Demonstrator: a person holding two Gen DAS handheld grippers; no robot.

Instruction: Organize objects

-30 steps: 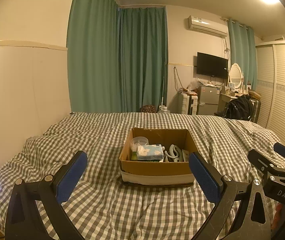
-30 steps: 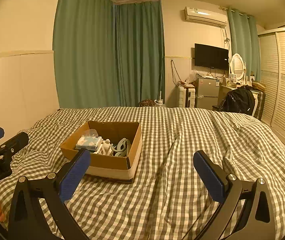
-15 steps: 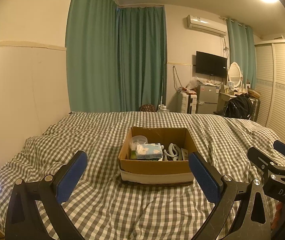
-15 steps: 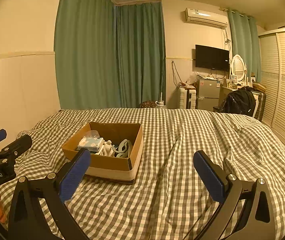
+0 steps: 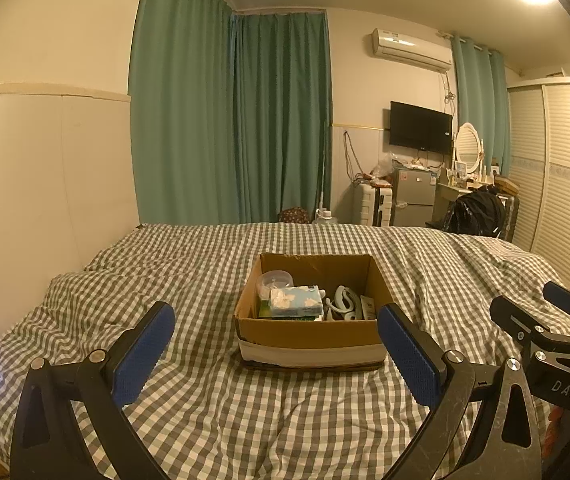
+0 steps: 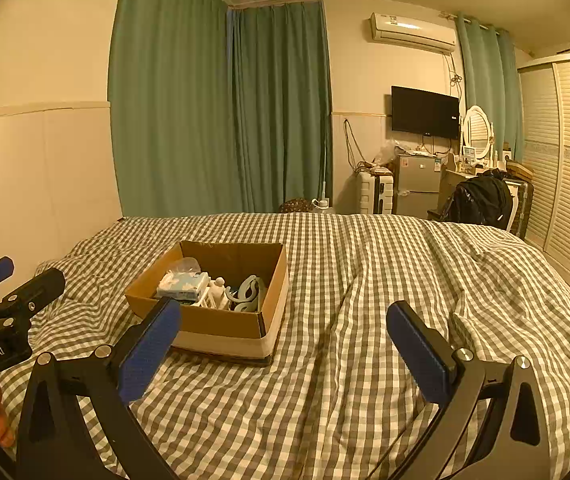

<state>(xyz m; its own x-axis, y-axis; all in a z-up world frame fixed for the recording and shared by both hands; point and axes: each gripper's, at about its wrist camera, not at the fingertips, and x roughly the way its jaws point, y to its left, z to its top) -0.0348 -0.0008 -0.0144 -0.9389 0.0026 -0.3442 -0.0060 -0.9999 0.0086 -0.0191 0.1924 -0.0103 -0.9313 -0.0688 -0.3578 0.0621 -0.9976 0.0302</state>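
1. Sitting on the checked bed cover (image 5: 205,420), the cardboard box (image 5: 309,334) lies at about 12 o'clock from the left gripper (image 5: 276,354) and at about 10 o'clock from the right gripper (image 6: 283,346). The cover around it shows no loose items.
2. Both grippers hover above the bed with their blue pads spread wide and nothing between them.
3. Inside the box, a tissue pack (image 5: 296,301) lies at the 9 o'clock side on top of something green. A clear lidded tub (image 5: 275,281) sits behind it at 11 o'clock, and pale blue curved plastic pieces (image 5: 343,300) sit toward 3 o'clock. In the right wrist view a small white bottle (image 6: 217,290) stands between the pack and the blue pieces.
4. Handling, as I judge it: the tissue pack is light and soft, so pinch it across its short sides and expect it to give. The tub looks thin and slick; take it by the rim or across the lid, gently. The blue pieces look stiff and light, best taken on a straight limb.
5. The box has thin, bendable walls; grip one wall from above near a corner.
6. Items gathered in the box fit either a finished tidy or a box yet to be sorted.
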